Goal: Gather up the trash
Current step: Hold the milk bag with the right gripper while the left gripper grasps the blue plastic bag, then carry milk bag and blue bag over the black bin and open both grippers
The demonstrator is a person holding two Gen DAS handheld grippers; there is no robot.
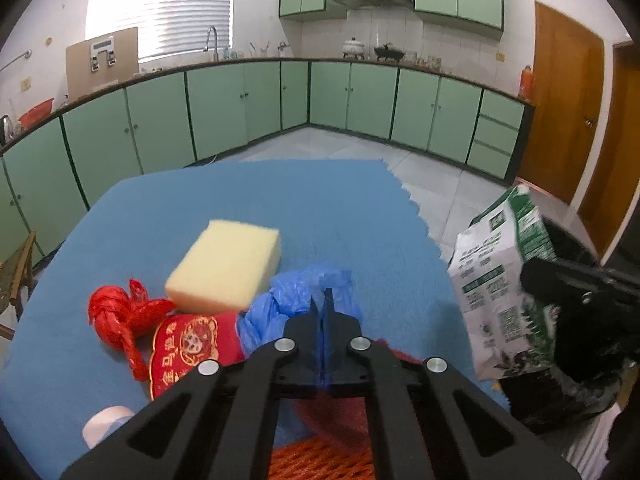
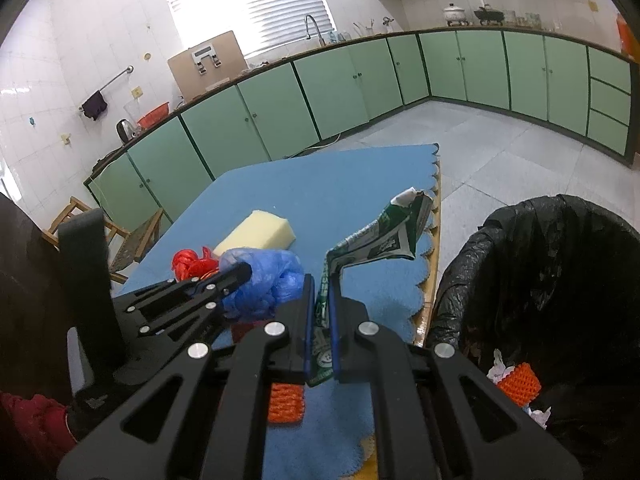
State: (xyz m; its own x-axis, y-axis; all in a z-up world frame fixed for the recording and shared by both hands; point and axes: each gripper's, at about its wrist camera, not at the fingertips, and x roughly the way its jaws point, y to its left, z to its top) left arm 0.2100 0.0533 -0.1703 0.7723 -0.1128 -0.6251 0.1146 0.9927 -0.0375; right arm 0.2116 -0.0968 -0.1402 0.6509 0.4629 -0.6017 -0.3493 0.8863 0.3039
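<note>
My left gripper (image 1: 322, 300) is shut, its tips pinched into the folds of a crumpled blue plastic bag (image 1: 308, 284) on the blue mat (image 1: 280, 200); the right wrist view shows this gripper (image 2: 242, 270) dug into the bag (image 2: 272, 284). My right gripper (image 2: 322, 300) is shut on a flattened green and white carton (image 2: 384, 236), held off the mat beside the black-lined bin (image 2: 540, 280). In the left wrist view the carton (image 1: 500, 280) hangs at the table's right edge.
On the mat lie a yellow sponge (image 1: 228, 264), a red ribbon bundle (image 1: 116, 312), a red pouch with gold print (image 1: 188, 344) and an orange foam net (image 2: 285, 402). The bin holds another orange net (image 2: 520, 388) and white tissue. A wooden stool (image 2: 132, 240) stands left of the table.
</note>
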